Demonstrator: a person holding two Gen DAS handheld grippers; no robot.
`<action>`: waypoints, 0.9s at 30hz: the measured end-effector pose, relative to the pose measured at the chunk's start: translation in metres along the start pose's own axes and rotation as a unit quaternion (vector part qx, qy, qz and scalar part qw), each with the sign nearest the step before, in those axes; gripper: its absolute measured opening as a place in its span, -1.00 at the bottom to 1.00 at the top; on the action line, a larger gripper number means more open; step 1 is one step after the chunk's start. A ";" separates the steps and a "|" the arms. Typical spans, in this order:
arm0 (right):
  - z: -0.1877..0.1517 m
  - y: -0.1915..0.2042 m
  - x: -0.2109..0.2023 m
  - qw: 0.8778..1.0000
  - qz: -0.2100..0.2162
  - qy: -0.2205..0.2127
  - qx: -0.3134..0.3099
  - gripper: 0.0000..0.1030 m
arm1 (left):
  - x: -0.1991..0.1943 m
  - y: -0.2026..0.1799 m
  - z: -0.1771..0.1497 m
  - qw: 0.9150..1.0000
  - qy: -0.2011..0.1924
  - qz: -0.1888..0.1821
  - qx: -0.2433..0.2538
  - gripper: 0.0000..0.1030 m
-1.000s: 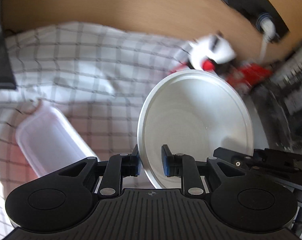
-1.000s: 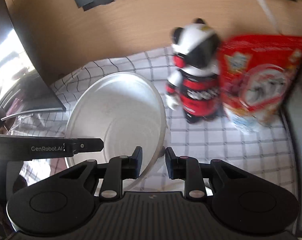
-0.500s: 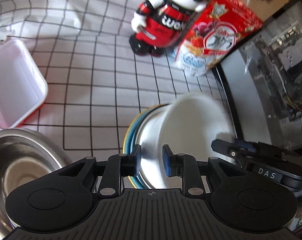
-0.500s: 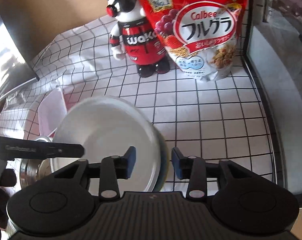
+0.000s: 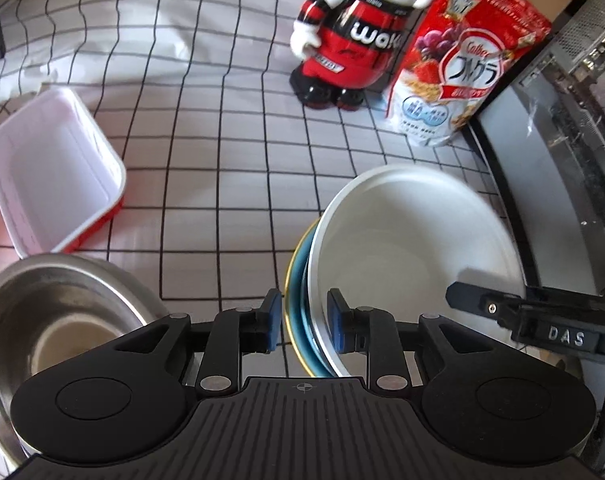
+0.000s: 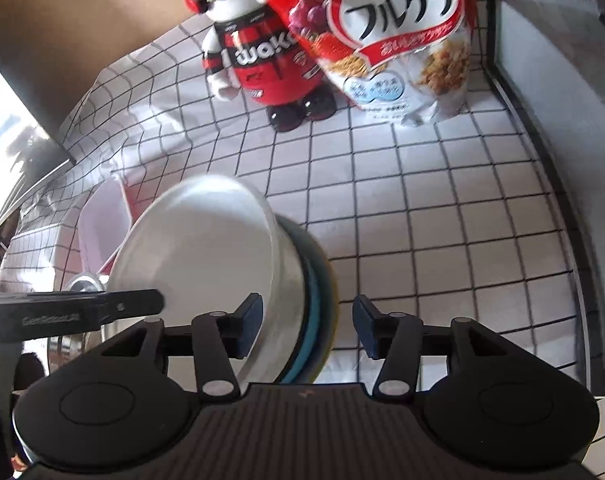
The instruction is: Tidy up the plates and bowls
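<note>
- Stacking is the step in hand: the white bowl [image 5: 414, 240] sits tilted on the teal plate [image 5: 302, 292], which has a yellow rim and lies on the checked tablecloth [image 5: 206, 136] near the table's right side.
- The left tool [image 5: 304, 322] has its blue pads apart, one on each side of the near rims of bowl and plate; neither pad looks pressed against them, so I judge the bowl to be released rather than held.
- The right tool [image 6: 306, 326] stands wide apart, straddling the opposite edge of the same stack, with a clear gap at the right pad.
- Other dishes wait nearby — a stainless steel bowl [image 5: 58, 320] at the lower left and a white rectangular tray with a red underside [image 5: 54, 172] beyond it.
- A toy figure [image 5: 354, 36] and a Calbee cereal bag [image 5: 462, 64] stand at the back, well apart from the stack.
- Next, the bowl probably needs to settle flat on the plate; both tools should back straight off without catching a rim — then turn to the steel bowl or the tray.
</note>
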State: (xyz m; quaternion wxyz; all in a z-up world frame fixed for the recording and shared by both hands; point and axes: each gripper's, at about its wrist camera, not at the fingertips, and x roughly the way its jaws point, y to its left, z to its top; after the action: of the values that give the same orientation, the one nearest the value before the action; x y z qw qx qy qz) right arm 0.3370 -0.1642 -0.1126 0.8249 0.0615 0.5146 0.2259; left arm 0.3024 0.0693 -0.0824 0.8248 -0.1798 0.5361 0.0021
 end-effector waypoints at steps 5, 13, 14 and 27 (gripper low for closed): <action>-0.005 0.002 0.014 1.000 0.001 0.015 0.002 0.07 | 0.015 0.001 -0.004 1.000 0.016 -0.004 -0.008 -0.47; -0.006 -0.007 0.036 0.999 0.018 0.040 0.024 0.07 | 0.032 -0.002 -0.009 0.999 0.034 -0.002 -0.014 -0.48; -0.006 -0.007 0.038 0.999 0.022 0.042 0.027 0.07 | 0.032 -0.001 -0.008 0.999 0.034 -0.004 -0.018 -0.47; -0.004 -0.007 0.051 0.996 0.049 0.059 0.036 0.09 | 0.031 -0.002 -0.007 0.999 0.033 0.019 -0.023 -0.22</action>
State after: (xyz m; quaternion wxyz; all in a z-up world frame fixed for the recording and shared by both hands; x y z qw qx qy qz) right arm 0.3542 -0.1485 -0.1590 0.7780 0.1027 0.5668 0.2510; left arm 0.3096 0.0597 -0.1119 0.8019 -0.1881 0.5665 0.0240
